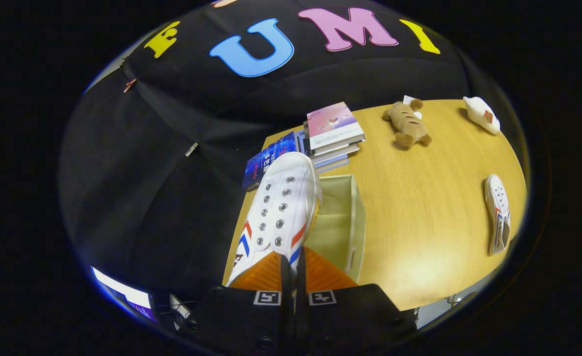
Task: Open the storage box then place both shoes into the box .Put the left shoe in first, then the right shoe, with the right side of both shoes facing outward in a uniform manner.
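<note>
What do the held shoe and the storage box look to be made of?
Shoe in the gripper: likely white canvas, matte weave, shiny metal eyelets. Storage box: probably pale fabric; soft, matte, seamed walls.

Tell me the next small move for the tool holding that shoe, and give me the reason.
Probably lower it into the storage box. The tool is shut on the white shoe, held above the table with the open box just beneath and beside it. The second shoe lies apart on the table, so this one looks like the first to go in.
</note>
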Motion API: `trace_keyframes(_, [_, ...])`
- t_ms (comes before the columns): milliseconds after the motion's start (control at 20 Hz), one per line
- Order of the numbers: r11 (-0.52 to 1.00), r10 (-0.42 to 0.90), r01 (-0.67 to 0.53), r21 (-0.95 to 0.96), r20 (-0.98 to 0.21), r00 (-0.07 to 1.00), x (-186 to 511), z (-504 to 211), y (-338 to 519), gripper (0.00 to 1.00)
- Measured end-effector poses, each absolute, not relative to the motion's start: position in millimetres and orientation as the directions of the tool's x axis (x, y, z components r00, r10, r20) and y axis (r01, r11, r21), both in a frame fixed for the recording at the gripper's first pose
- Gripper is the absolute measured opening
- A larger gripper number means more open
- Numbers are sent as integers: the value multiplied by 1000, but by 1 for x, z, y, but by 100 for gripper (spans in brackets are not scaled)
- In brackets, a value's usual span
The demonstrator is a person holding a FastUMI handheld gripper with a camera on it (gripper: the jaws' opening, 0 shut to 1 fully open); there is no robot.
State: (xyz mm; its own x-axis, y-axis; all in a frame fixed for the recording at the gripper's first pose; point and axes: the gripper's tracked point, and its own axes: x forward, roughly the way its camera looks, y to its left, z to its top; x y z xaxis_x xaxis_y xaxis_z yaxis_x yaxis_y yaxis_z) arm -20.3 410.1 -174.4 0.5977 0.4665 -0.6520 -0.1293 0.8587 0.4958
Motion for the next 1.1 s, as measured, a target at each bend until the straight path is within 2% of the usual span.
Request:
trace_keyframes(600, [909,396,-104,404,-757,520,-19,-235,465,5])
trace_keyframes(700, [894,435,-135,426,-760,482,-24,-242,479,9])
trace_keyframes(750, [869,485,-160,469,-743,460,-26,-240,491,23])
trace_keyframes(800, [840,533,-179,512,-715,452,-28,-228,501,31])
trace_keyframes(950, [825,561,-262,501,-661,499,-21,-201,490,87])
trace_keyframes(1000, [830,556,-295,474,-651,517,-22,-192,479,86])
trace_keyframes(1050, [832,554,-331,445,-639,533,-24,-184,467,98])
trace_keyframes(1100, [838,546,-360,411,-628,554,-24,-177,451,99])
